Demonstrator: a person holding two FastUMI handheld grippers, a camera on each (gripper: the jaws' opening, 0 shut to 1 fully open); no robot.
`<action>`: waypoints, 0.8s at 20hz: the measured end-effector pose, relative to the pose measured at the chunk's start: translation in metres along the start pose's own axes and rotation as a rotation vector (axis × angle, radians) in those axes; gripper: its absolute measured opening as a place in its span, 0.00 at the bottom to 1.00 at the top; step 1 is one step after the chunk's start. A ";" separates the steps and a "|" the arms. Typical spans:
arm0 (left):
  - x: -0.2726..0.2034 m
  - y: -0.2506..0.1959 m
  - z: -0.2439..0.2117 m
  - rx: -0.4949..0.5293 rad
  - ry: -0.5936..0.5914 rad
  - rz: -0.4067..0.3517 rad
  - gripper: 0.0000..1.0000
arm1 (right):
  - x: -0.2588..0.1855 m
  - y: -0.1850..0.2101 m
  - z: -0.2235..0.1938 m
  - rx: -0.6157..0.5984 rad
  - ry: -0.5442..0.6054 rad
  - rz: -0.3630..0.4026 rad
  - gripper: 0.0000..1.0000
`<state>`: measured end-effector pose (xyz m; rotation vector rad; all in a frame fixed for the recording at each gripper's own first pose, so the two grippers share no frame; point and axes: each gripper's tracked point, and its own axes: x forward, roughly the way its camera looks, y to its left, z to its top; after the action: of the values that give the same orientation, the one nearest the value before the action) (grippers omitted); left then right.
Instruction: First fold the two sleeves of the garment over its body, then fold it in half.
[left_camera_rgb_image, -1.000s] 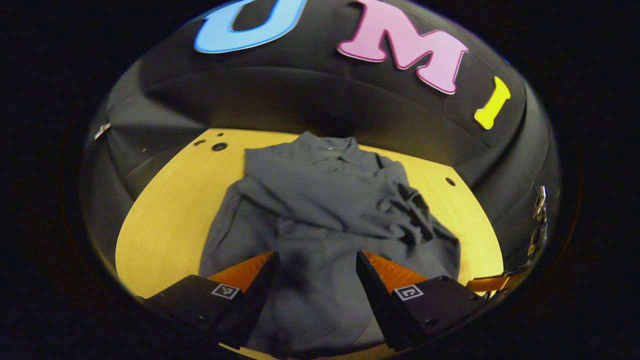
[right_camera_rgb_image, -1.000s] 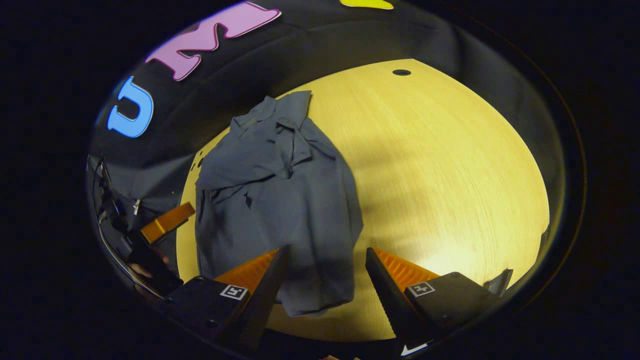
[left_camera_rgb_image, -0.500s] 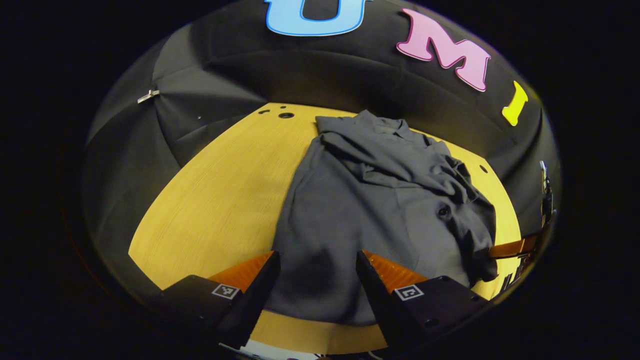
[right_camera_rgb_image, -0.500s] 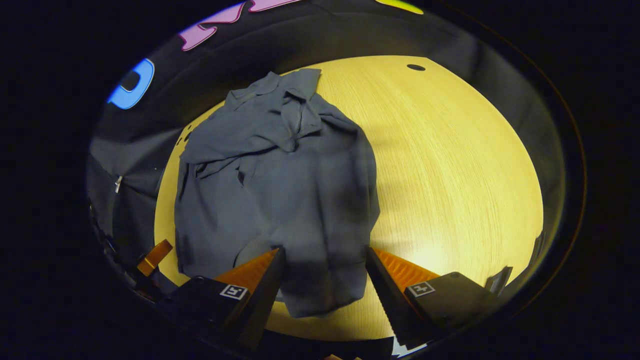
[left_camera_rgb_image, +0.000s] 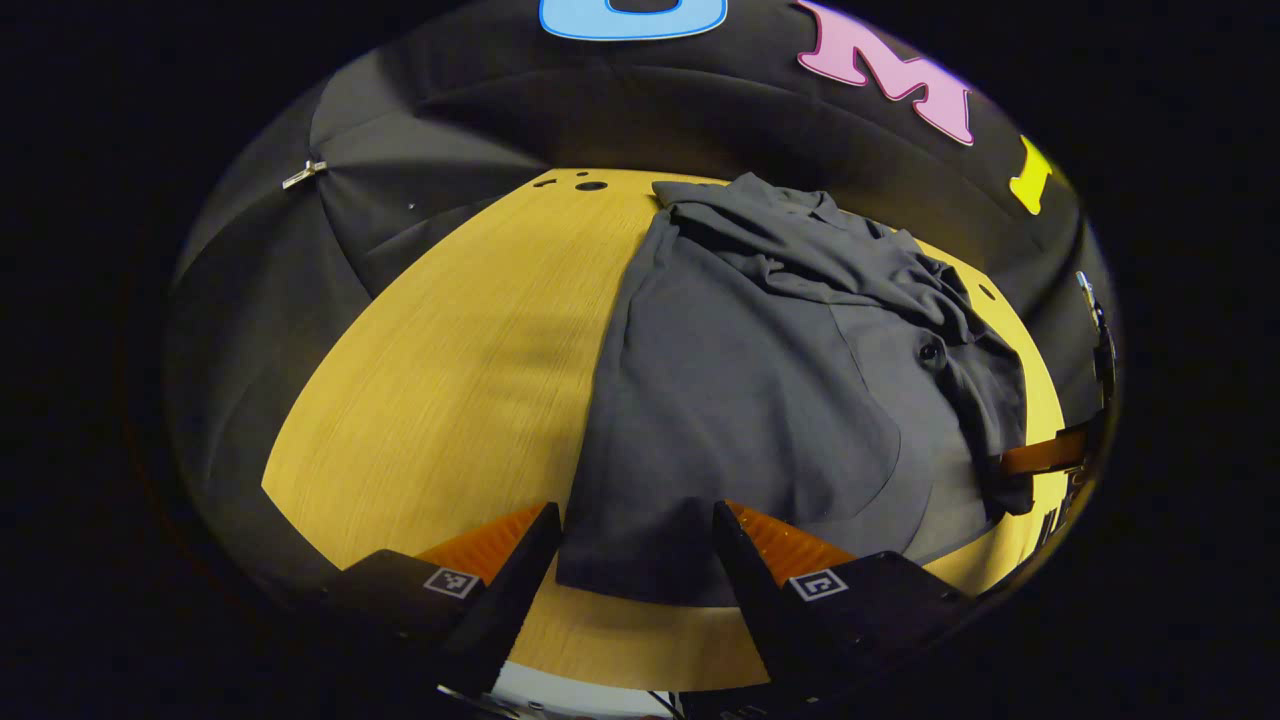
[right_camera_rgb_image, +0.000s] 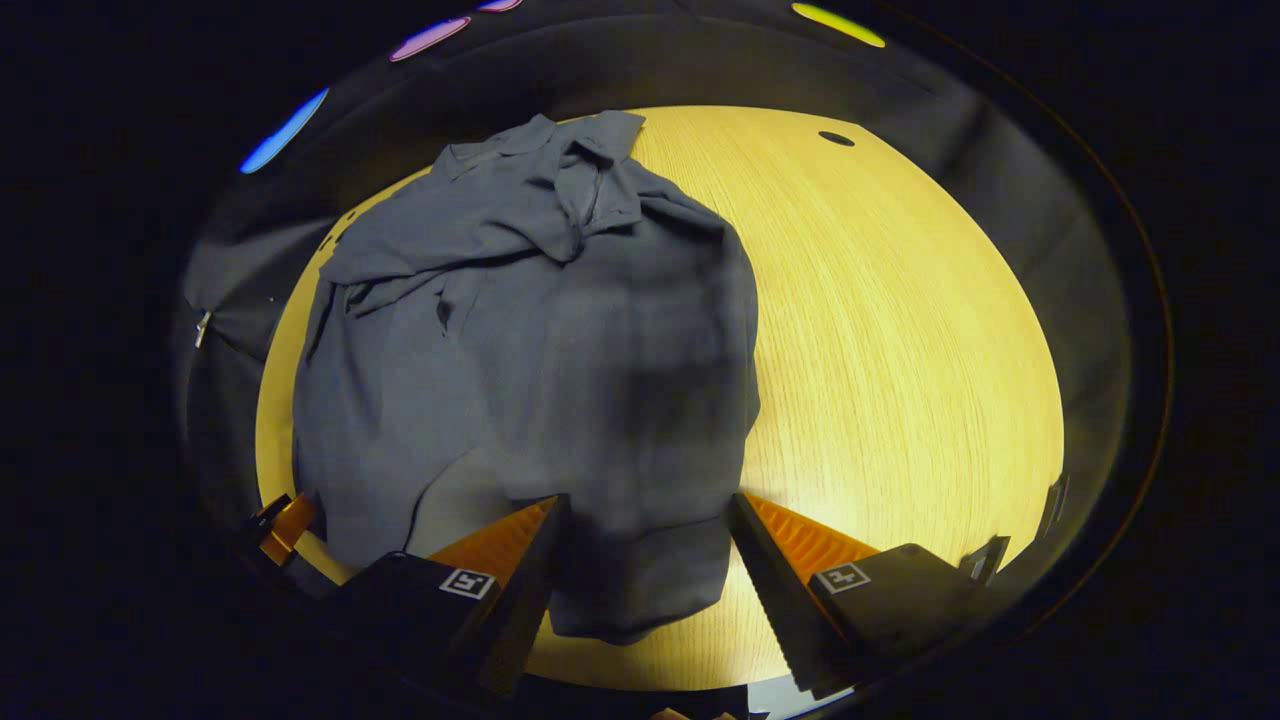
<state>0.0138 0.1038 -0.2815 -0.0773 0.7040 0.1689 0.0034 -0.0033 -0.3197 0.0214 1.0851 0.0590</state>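
Left gripper view: left tongs (left_camera_rgb_image: 632, 560) spread apart, clamped on nothing, poised just short of the near hem of the garment (left_camera_rgb_image: 770, 400). Garment laid flat on the counter (left_camera_rgb_image: 450, 380), long axis running away from the tongs toward the collar at the far edge. Both sleeves judged already folded over the body, bunched near the collar end. Near-left hem corner directly between the fingers. Part of the other tool visible at the far right edge; its state hard to make out there.

Right gripper view: right tongs (right_camera_rgb_image: 648, 570) likewise apart and empty, hovering over the near-right hem corner. Same lengthwise lie, collar farthest away. Each pair of tongs nearest its own hem corner. Half-fold judged pending. Hem partly in shadow; contact with the cloth not determinable.
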 end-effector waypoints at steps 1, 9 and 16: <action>0.000 0.001 -0.004 0.005 0.007 0.001 0.92 | 0.000 -0.001 -0.001 -0.012 0.004 -0.011 0.99; 0.003 -0.006 -0.012 0.055 0.025 0.008 0.90 | 0.004 0.014 -0.004 -0.065 0.011 -0.036 0.78; 0.006 -0.036 -0.009 0.119 0.036 -0.048 0.27 | 0.008 0.033 -0.004 -0.051 0.037 0.023 0.19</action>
<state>0.0188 0.0684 -0.2922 0.0165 0.7464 0.0797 0.0022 0.0302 -0.3271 -0.0134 1.1200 0.1079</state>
